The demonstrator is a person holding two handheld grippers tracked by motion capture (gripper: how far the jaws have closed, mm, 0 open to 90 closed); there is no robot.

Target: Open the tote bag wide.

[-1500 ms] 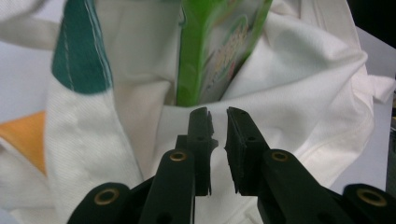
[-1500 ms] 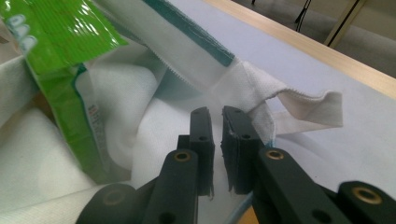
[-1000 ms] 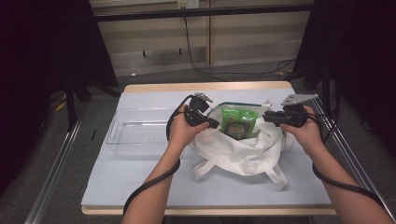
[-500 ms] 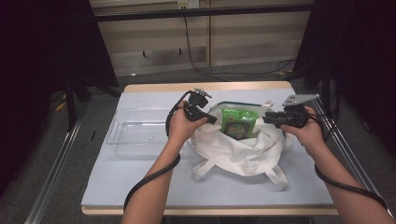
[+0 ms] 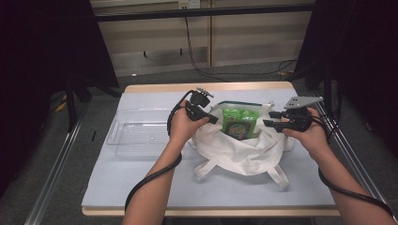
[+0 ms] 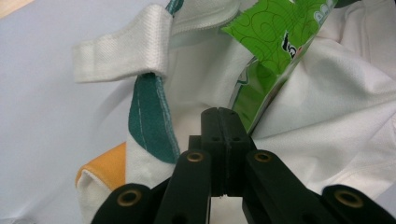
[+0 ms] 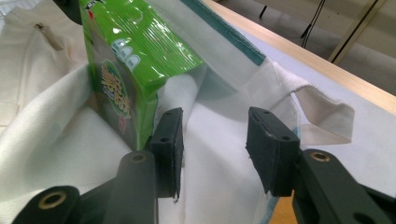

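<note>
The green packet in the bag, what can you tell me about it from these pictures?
The green packet is a glossy, film-wrapped pack, bright lime with printed swirls and lettering too blurred to read. It stands roughly upright inside the open white cloth bag, its top half above the rim, cloth bunched against its lower sides. The left gripper, jaws shut, is beside one edge; the right gripper, jaws open, is beside the other. Whether either touches it cannot be told.

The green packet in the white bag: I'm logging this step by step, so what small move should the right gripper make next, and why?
Probably ease the right gripper toward the green packet and close on it. Its jaws stand open beside the packet, which stands upright in the white bag, while the left gripper is shut at the bag's other side, apparently keeping the mouth spread.
</note>
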